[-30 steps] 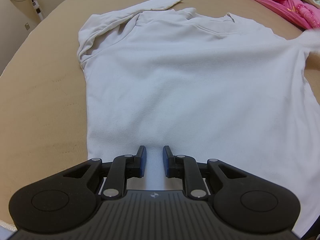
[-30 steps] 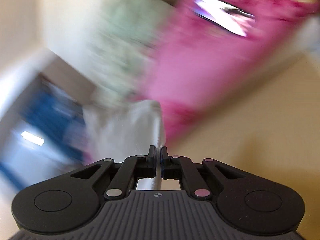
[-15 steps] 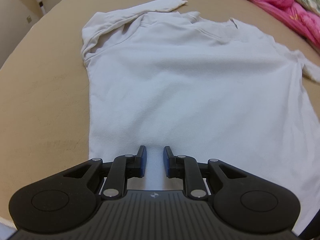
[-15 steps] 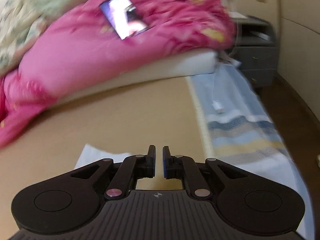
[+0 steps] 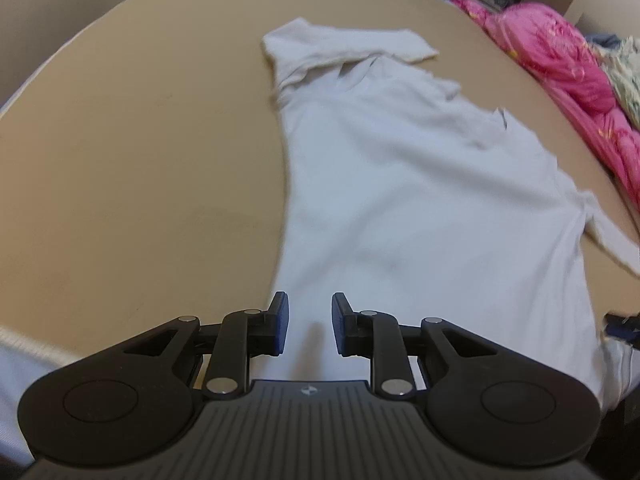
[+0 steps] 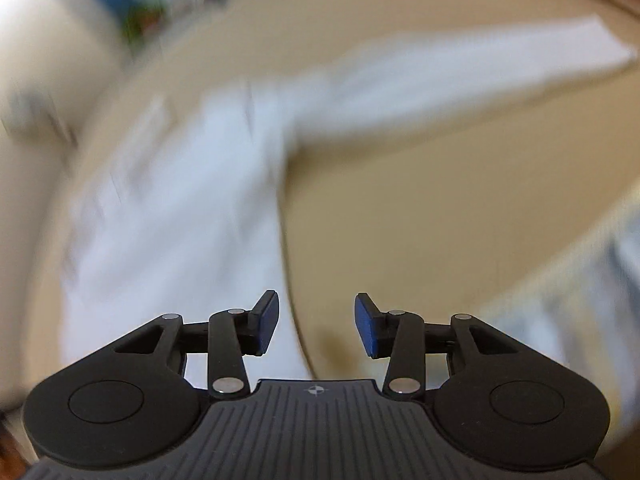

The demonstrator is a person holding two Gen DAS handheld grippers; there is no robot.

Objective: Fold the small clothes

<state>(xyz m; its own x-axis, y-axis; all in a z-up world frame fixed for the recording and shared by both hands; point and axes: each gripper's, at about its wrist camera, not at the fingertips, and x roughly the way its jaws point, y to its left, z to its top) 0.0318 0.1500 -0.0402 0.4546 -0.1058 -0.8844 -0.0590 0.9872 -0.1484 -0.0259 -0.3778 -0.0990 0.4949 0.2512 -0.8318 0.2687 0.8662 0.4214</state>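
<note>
White long-sleeved top spread flat on the tan surface, both grippers hovering over its near hem with nothing in them.

Closest in, the left gripper (image 5: 307,324) hangs above the hem of the white top (image 5: 420,184), its blue pads a little apart after easing wider, only cloth showing beneath the gap and no pinch on it. The right gripper (image 6: 316,322) has just sprung open, jaws well apart and empty, poised over the top's side edge (image 6: 180,208) where it meets the tan surface (image 6: 420,200); that view is smeared with blur. Beyond, the top's body lies flat on the tan surface (image 5: 140,140), one sleeve (image 5: 352,46) folded across the collar end, the other sleeve (image 6: 460,68) stretched straight outward. Farthest off, a pink quilt (image 5: 560,64) is bunched along the surface's far edge.
</note>
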